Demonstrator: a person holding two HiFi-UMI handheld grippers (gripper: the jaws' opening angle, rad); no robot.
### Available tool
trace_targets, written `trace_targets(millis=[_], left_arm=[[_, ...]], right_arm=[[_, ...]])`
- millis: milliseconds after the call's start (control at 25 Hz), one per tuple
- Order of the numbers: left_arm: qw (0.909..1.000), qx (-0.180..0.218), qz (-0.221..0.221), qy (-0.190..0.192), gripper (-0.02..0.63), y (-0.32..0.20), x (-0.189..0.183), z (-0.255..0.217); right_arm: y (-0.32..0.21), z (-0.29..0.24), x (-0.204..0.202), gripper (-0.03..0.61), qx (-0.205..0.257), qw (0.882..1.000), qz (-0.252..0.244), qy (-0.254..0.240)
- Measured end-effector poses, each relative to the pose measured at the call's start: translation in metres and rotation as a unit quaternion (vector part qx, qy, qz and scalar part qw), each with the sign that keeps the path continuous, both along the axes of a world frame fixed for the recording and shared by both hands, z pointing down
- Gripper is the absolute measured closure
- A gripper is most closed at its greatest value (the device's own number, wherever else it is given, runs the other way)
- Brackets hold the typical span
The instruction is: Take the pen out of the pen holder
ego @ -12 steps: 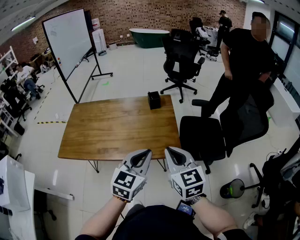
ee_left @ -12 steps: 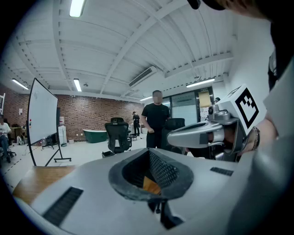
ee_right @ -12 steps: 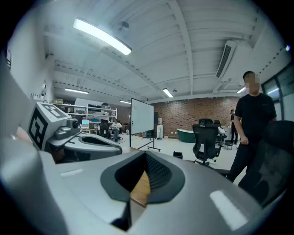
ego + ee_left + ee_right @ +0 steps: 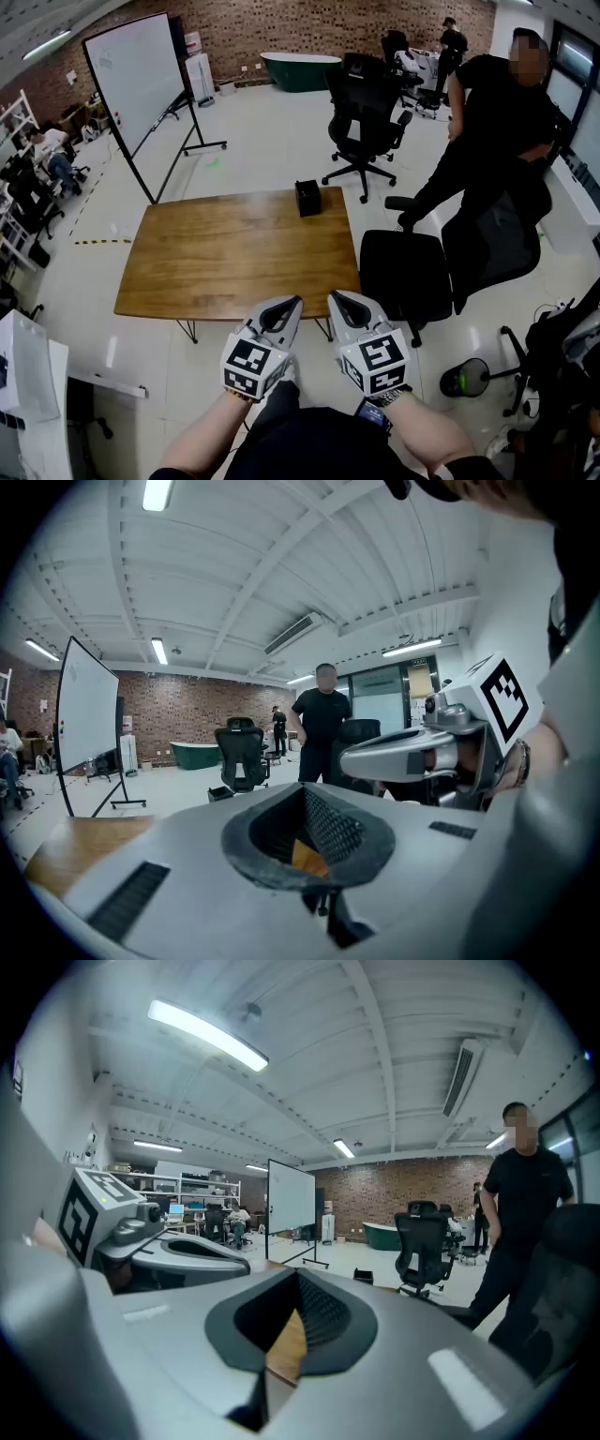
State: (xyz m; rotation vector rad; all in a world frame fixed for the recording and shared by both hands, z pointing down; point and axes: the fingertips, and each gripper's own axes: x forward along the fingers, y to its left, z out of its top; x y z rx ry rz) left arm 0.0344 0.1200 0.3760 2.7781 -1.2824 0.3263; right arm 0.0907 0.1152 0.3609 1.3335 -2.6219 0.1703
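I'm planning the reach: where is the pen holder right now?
In the head view, the pen holder stands at the table's far edge, right of centre, with the black chair on the floor beyond it.

Black pen holder point(image 4: 307, 199) at the table's point(image 4: 234, 258) far edge: too small from here to tell what, if anything, stands in it. Left forearm point(image 4: 202, 436) and right forearm point(image 4: 436, 441) run off the bottom edge. The standing person's point(image 4: 492, 112) lower legs vanish behind a black chair point(image 4: 492, 248). The far figure point(image 4: 453, 42) by the brick wall is too small to make out.
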Motion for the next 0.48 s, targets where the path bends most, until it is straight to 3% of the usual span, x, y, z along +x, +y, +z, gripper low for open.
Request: trace_targets(millis=[480], left_arm=[[1.0000,0.000,-0.002,0.007,0.609,-0.031,0.000,0.006]], right_arm=[[-0.036,0.004,-0.005,0.578,0.002,1.000,-0.003,0.006]])
